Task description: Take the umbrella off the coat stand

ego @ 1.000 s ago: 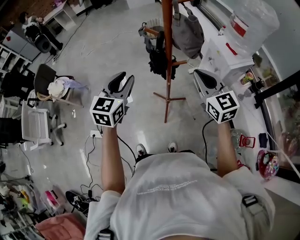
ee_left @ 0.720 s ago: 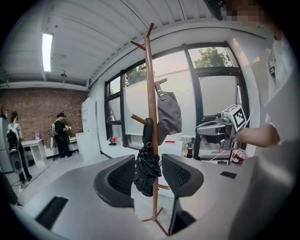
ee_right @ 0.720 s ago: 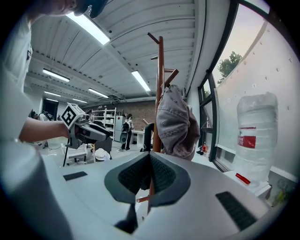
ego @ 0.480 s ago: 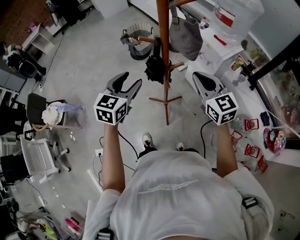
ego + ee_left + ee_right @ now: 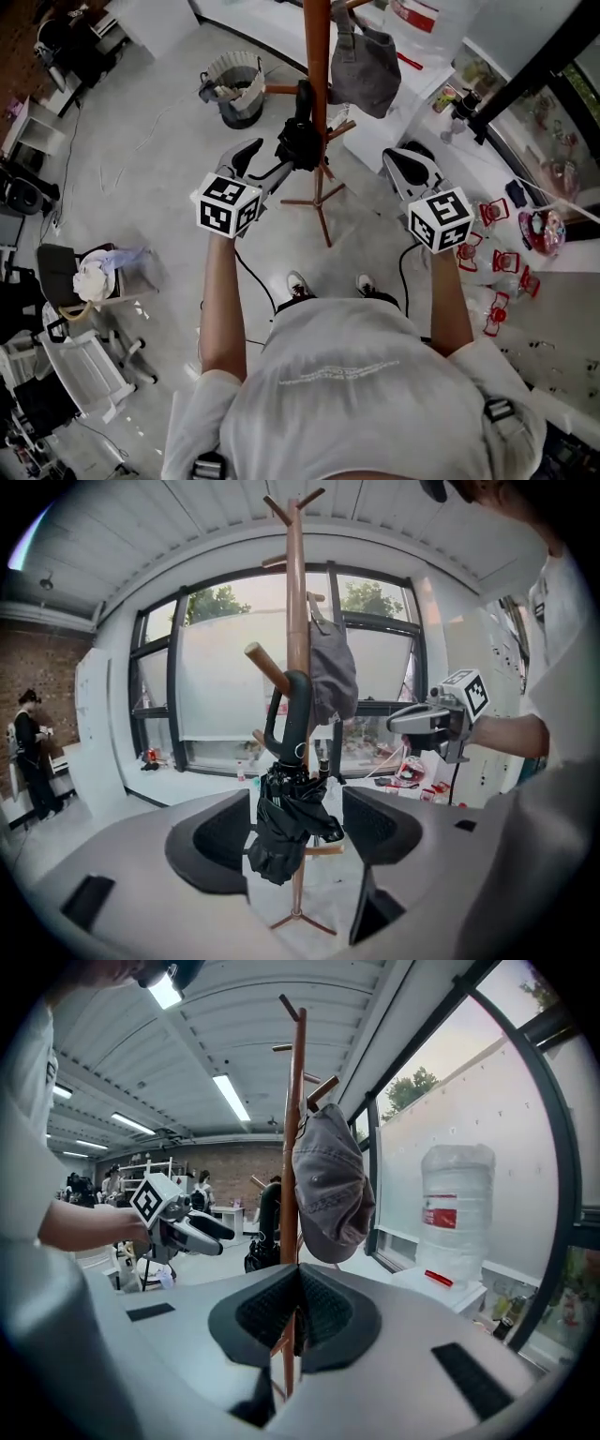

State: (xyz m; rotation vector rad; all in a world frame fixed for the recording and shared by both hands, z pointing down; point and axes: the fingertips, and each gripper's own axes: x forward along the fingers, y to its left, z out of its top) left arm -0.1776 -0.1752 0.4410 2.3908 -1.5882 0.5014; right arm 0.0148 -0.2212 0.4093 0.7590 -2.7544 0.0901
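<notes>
Our left gripper (image 5: 292, 834) is opening its jaws, and the folded black umbrella (image 5: 284, 822) shows in the gap between the 2 pads, which do not press on it. The umbrella hangs by its curved handle from a peg of the brown wooden coat stand (image 5: 296, 592), close against the pole, below a grey cap (image 5: 333, 672) on a higher peg. Our right gripper (image 5: 295, 1309) has its jaws clenched together on nothing; we hold it apart from the stand, on the side opposite the left gripper, with a water bottle (image 5: 457, 1213) by the window beyond
</notes>
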